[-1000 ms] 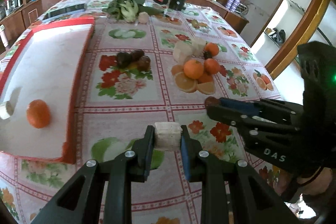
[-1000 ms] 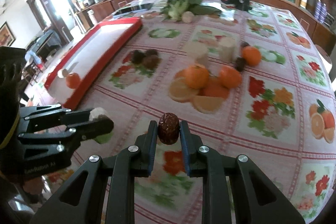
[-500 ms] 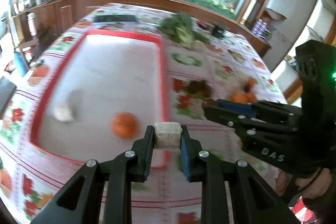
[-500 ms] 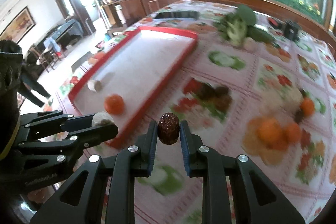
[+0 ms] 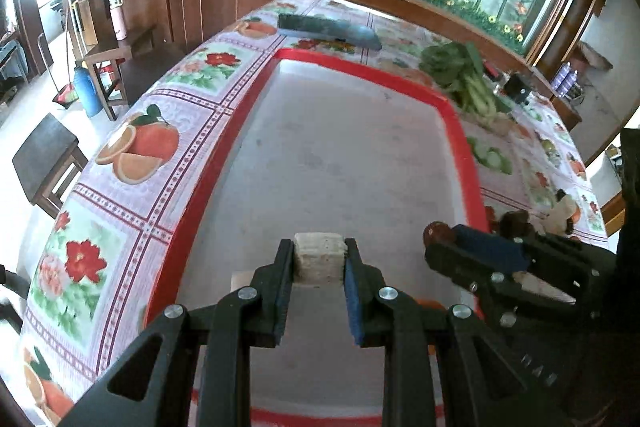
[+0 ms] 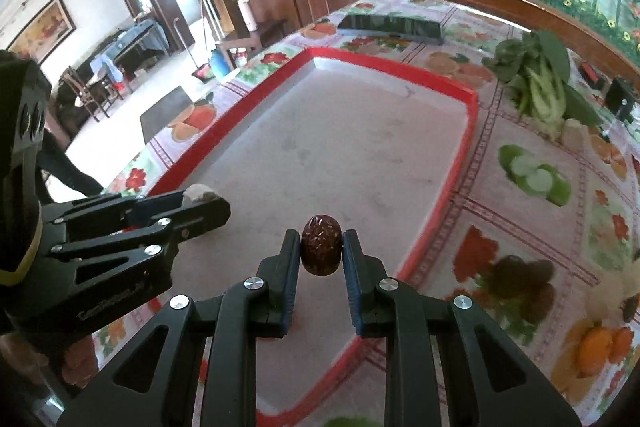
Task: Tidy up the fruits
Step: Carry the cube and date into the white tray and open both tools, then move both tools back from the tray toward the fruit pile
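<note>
1. Left gripper (image 5: 319,261): clamped on pale fruit chunk (image 5: 319,259), above red-rimmed tray (image 5: 456,131).
2. Right gripper (image 6: 321,253): clamped on dark date (image 6: 321,250), above same tray, at 3 o'clock from left gripper.

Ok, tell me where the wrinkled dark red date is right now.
The wrinkled dark red date is clamped in the right gripper, held over the red-rimmed white tray near its right edge, with the left gripper beside it.

Both hand-held grippers have been carried from above the flowered cloth to above the red-rimmed tray (image 5: 452,115); the left hand-held gripper (image 5: 319,259) and right hand-held gripper (image 6: 321,251) are now seen over its grey floor, the fruit pile (image 6: 600,347) left behind at right
</note>
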Available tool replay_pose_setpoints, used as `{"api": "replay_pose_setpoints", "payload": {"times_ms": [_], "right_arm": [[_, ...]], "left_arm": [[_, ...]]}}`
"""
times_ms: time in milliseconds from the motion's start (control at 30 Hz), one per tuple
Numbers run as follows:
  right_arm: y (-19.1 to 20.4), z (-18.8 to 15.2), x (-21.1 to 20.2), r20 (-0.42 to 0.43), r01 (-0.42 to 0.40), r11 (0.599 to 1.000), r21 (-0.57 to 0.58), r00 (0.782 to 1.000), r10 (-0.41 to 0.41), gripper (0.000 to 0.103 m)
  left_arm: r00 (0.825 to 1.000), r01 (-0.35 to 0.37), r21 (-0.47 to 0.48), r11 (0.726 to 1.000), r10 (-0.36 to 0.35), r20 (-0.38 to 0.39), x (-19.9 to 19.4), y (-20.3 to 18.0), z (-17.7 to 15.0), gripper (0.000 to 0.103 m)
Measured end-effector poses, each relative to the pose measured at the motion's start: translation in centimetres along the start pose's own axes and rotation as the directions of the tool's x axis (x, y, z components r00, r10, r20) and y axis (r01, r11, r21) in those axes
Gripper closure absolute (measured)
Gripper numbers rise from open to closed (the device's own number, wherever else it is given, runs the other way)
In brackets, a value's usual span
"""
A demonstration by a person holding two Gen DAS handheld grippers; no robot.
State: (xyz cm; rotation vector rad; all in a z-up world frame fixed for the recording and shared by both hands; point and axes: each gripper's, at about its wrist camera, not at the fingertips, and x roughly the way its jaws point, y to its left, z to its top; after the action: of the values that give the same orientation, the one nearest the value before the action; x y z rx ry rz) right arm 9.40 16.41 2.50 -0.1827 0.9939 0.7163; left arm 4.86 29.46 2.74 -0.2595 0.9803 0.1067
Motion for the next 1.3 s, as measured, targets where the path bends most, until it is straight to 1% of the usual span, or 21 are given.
{"api": "replay_pose_setpoints", "payload": {"times_ms": [133,233,400,500,533,567,600,667,767,833,900,1000,1200,1300], "right_arm": [[0.5,-0.2,1.3,-0.023,0.006,1.000,-0.013,1.000,-0.006,0.082],[0.7,-0.7,2.1,-0.048,0.021,0.999,-0.030,0.999,-0.023,0.082],[0.5,-0.7,2.1,-0.054,0.016,1.000,-0.017,0.998,-0.017,0.082],[0.6,-0.6,1.9,-0.064,0.014,0.999,-0.029,0.998,-0.015,0.081],[0.5,-0.7,1.7,-0.063,0.022,0.999,-0.030,0.998,-0.024,0.079],[0.5,-0.8,1.6,-0.063,0.026,0.999,-0.028,0.998,-0.028,0.073],[0.3,-0.9,1.4,-0.060,0.026,0.999,-0.022,0.998,-0.027,0.071],[0.0,-1.1,1.1,-0.060,0.030,0.999,-0.011,0.998,-0.030,0.070],[0.1,-1.4,0.4,-0.051,0.029,1.000,-0.011,0.998,-0.030,0.070],[0.3,-1.5,-0.2,-0.040,0.046,0.999,-0.016,0.998,-0.046,0.069],[0.4,-1.6,-1.0,-0.021,0.063,0.998,-0.014,0.998,-0.063,0.068],[0.1,-1.5,-2.7,0.015,0.059,0.998,0.009,0.998,-0.059,0.067],[-0.9,-2.1,-5.8,0.070,0.097,0.995,0.029,0.993,-0.099,0.063],[-2.4,-3.1,-7.2,0.090,0.100,0.993,0.064,0.990,-0.105,0.057]], "left_arm": [[0.999,0.001,0.024,1.000,0.000,-0.042,1.3,0.0,0.5,0.077],[0.998,-0.011,0.051,0.999,0.015,-0.067,1.9,-0.4,0.7,0.077],[0.994,-0.046,0.094,0.995,0.055,-0.091,2.2,-1.2,0.8,0.076],[0.992,-0.059,0.097,0.994,0.069,-0.102,2.3,-1.3,0.9,0.074],[0.992,-0.066,0.100,0.993,0.076,-0.104,2.3,-1.5,0.9,0.072],[0.990,-0.076,0.103,0.992,0.087,-0.107,2.4,-1.6,0.9,0.062],[0.989,-0.090,0.105,0.990,0.102,-0.110,2.4,-1.7,0.9,0.049],[0.985,-0.127,0.108,0.986,0.138,-0.103,2.4,-1.9,0.7,0.038],[0.984,-0.146,0.109,0.983,0.156,-0.089,2.2,-2.0,0.5,0.038],[0.984,-0.147,0.101,0.984,0.156,-0.089,2.0,-2.0,0.4,0.036],[0.985,-0.147,0.083,0.986,0.154,-0.083,1.6,-1.8,0.4,0.035],[0.986,-0.149,0.076,0.986,0.154,-0.066,0.9,-1.8,0.5,0.035],[0.987,-0.158,0.068,0.985,0.160,-0.022,-1.0,-2.6,0.3,0.034],[0.989,-0.148,0.064,0.987,0.148,0.005,-2.6,-3.9,0.0,0.034]]}}
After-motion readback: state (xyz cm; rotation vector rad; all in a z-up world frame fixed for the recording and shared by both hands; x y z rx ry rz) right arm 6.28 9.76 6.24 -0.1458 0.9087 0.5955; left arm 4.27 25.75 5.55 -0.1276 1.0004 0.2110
